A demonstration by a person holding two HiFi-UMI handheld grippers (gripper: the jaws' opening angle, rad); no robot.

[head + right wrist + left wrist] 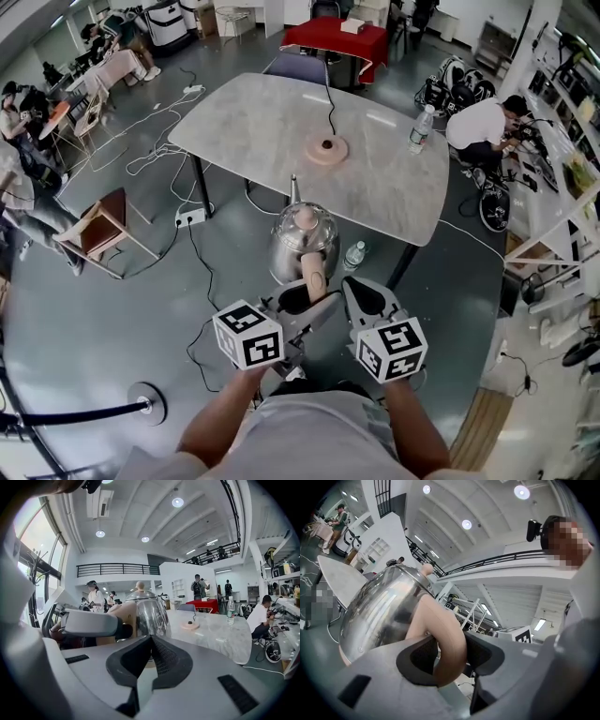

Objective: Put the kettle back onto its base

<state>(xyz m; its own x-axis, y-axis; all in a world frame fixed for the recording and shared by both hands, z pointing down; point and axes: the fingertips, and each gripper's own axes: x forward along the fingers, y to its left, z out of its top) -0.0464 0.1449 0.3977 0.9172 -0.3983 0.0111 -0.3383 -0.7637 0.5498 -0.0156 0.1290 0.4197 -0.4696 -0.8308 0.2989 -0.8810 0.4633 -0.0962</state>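
The steel kettle [302,242] with a beige lid knob hangs in the air just in front of the table's near edge. My left gripper [305,300] is shut on its curved beige handle [440,639], which fills the space between the dark pads. In the left gripper view the kettle body [379,616] bulges to the left. The round beige base [326,149] lies on the marble table [262,122], its cord running away. My right gripper [367,295] is beside the left one, shut and empty; in its own view the kettle [147,611] and base [190,626] lie ahead.
A water bottle [421,129] stands near the table's right edge, another bottle [353,255] lies low by the kettle. A wooden chair [101,230] and cables are on the floor at left. A person [483,127] crouches at right by shelves.
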